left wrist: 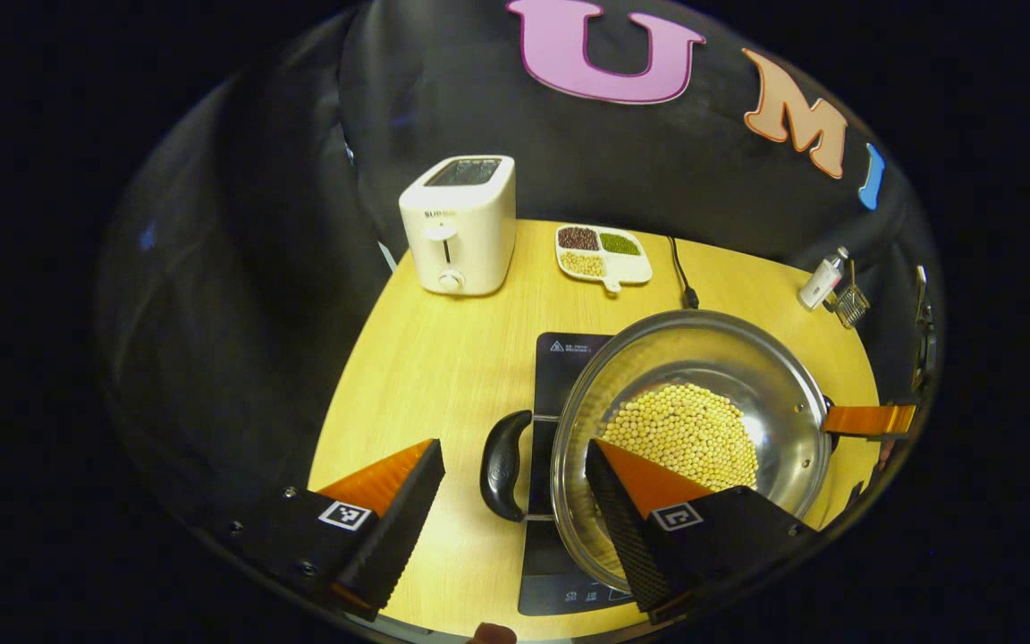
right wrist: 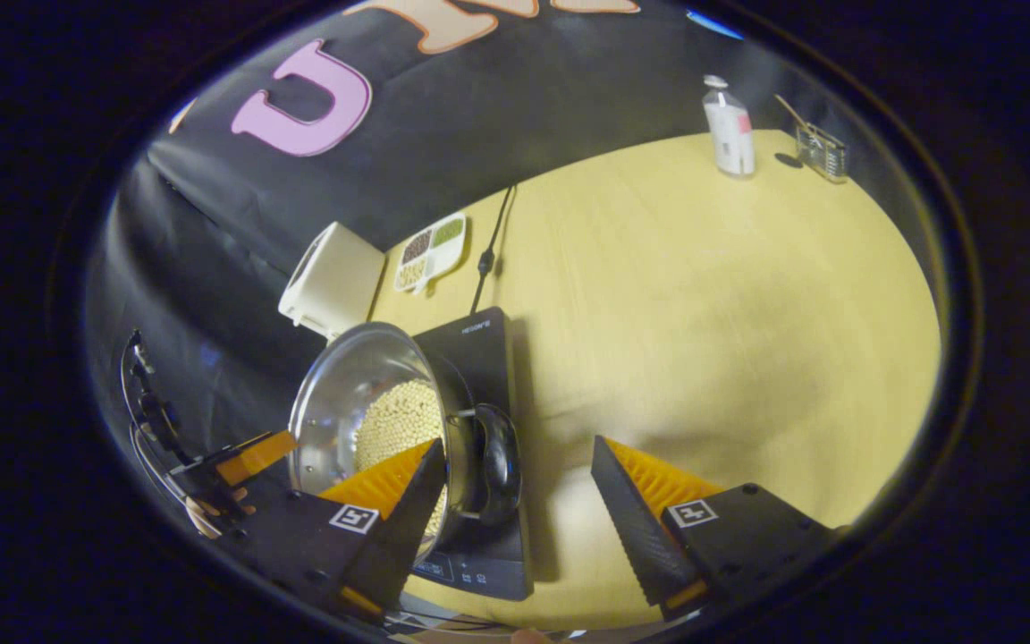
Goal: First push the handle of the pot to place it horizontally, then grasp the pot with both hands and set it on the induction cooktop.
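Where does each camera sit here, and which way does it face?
Left gripper view: rides the left tool, facing the pot on the induction cooktop, toaster beyond; own fingers straddle the pot's left handle.
Right gripper view: rides the right tool, looking across the table; own fingers flank the right handle.
Shared: pot, cooktop, toaster.

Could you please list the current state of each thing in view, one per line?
Round steel pot with black handles: holding yellow beans, sitting over the cooktop.
Black flat induction cooktop: under the pot.
Left hand-held gripper: open, straddling the pot's handle.
Right hand-held gripper: open around the other handle.
White toaster: upright.
White divided dish: filled with beans.
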The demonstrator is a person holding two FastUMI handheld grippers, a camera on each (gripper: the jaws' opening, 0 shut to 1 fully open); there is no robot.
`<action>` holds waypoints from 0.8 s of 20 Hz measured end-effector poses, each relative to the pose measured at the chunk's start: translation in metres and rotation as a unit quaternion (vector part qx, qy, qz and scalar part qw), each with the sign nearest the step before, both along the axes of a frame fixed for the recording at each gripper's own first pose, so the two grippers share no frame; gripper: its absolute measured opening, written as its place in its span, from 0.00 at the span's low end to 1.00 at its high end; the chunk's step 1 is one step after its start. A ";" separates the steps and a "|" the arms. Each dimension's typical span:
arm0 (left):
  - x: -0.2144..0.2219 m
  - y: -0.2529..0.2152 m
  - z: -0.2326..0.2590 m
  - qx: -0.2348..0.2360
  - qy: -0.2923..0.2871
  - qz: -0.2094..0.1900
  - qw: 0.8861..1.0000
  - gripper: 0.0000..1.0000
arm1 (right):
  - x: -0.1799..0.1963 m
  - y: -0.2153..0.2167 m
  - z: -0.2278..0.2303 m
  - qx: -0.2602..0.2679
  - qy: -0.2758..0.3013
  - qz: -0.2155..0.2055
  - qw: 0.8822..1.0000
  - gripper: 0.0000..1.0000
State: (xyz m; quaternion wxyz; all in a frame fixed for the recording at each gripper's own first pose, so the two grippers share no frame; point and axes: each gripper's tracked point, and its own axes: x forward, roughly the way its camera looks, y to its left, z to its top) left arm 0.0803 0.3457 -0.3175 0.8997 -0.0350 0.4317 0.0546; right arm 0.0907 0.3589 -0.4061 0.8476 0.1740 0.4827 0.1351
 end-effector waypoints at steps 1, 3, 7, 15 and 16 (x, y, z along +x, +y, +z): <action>-0.002 -0.004 0.006 0.008 -0.008 -0.006 1.000 0.98 | -0.002 -0.010 0.008 -0.006 -0.015 -0.007 1.000 1.00; -0.005 -0.013 0.022 0.019 -0.024 -0.015 0.999 0.98 | -0.007 -0.034 0.023 -0.017 -0.040 -0.016 0.999 0.93; -0.013 -0.055 0.052 0.019 -0.056 -0.028 0.998 0.98 | -0.022 -0.078 0.063 -0.015 -0.091 -0.033 0.995 0.93; 0.002 -0.164 0.128 0.008 -0.175 -0.030 0.984 0.97 | -0.027 -0.203 0.197 -0.030 -0.259 -0.045 0.964 1.00; 0.004 -0.177 0.138 0.008 -0.190 -0.035 0.981 0.97 | -0.027 -0.220 0.217 -0.033 -0.282 -0.046 0.958 1.00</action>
